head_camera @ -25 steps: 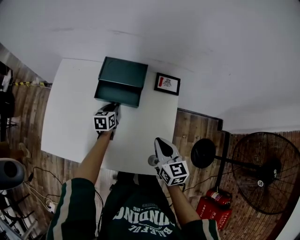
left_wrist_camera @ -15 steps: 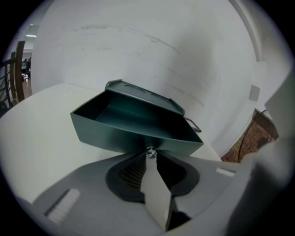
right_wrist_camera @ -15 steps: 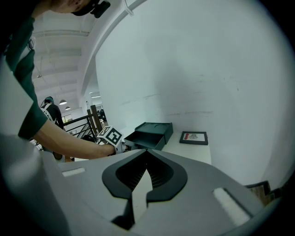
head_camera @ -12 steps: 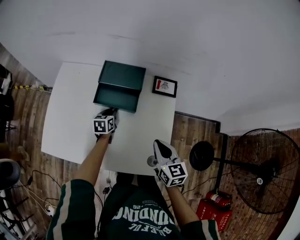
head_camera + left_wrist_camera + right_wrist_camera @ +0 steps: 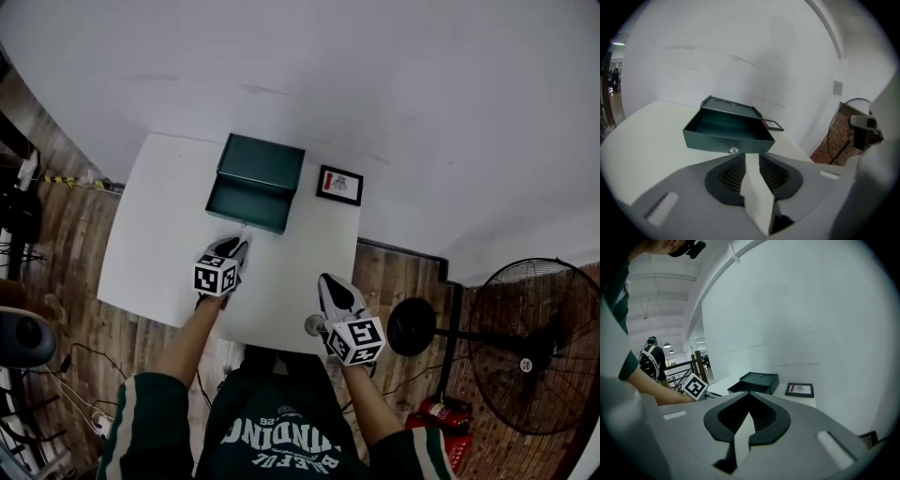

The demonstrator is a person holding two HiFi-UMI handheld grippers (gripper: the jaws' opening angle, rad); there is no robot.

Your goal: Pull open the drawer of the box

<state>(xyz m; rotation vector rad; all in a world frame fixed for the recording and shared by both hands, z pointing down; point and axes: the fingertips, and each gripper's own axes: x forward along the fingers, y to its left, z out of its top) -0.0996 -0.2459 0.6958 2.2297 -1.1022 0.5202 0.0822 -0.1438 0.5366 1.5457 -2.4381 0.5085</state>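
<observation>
Left gripper is sitting clear of the drawer now. A second ago its tips were right up against the drawer front, so it's backed off toward the near edge of the counter. Drawer is staying pulled out the whole time.

Head view: the green box is sitting at the far edge of the counter with its drawer sticking out toward the person. A small framed picture is sitting just beside it, by the far right corner. Meanwhile the right gripper is hovering over the near right corner, well apart from the box. Off the counter, a standing fan is sitting on the wood floor.

Left gripper view: the jaws are standing a bit apart with nothing between them, so released. They're pointing straight at the drawer's little shiny knob, which is near the tips but not touching.

Right gripper view: the jaws are clenched together on nothing. Box and framed picture are showing past them along the far edge, and the left gripper's marker cube is poking in at the left.
</observation>
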